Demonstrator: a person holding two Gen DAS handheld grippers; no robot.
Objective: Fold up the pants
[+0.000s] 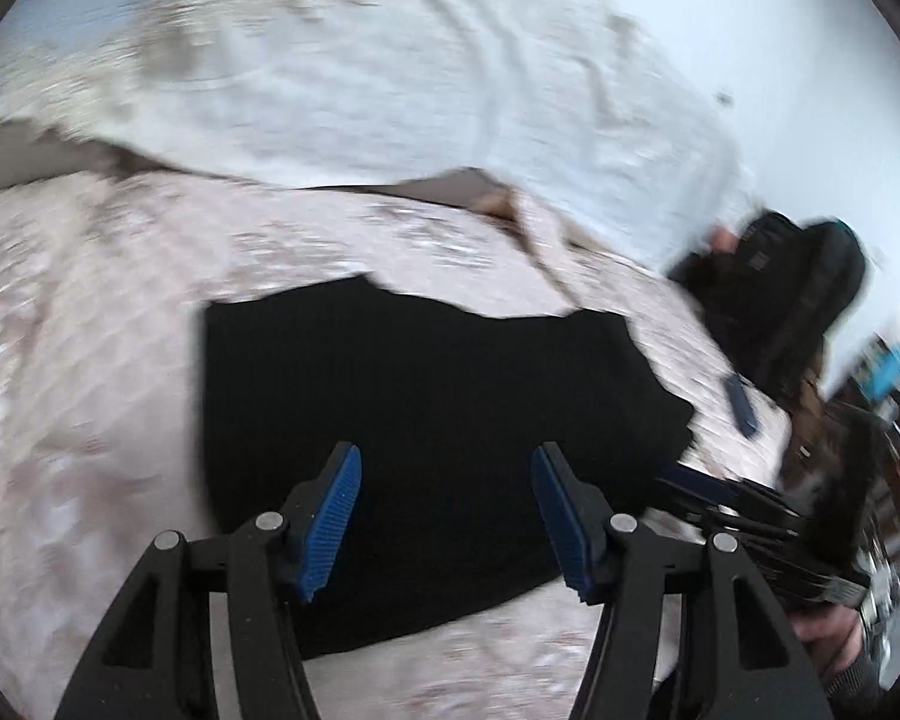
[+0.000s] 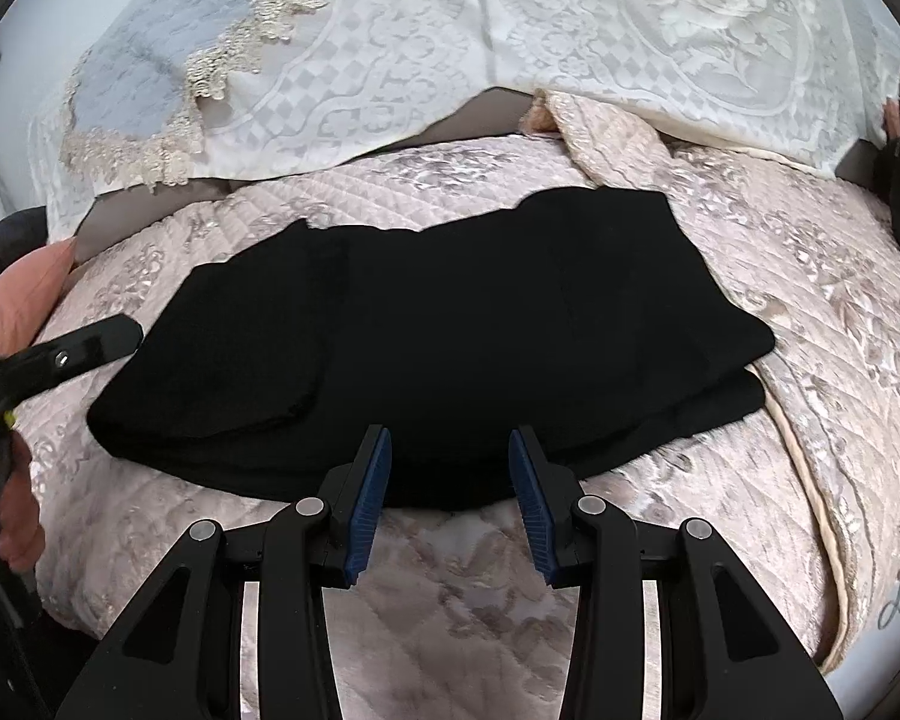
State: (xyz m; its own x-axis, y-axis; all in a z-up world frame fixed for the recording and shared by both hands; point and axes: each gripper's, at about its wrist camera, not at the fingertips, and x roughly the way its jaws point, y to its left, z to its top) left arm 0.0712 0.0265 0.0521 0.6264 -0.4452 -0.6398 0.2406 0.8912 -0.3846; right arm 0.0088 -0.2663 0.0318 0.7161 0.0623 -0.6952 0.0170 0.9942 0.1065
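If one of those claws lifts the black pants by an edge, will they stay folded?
Probably not: the pants lie limp in soft stacked layers, so they would likely droop and unfold. They look light. The quilted bedspread may grip them slightly if pushed.

Folded black pants [image 2: 426, 330] lie flat in the middle of the quilted pink bedspread [image 2: 810, 276], white lace-covered pillows [image 2: 450, 42] right behind them.

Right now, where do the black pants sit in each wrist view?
Left wrist: black pants fill the centre, behind the open left gripper.
Right wrist: they stretch across the middle, just beyond the open right gripper.
Shared landmark: the pink quilted bedspread beneath them.
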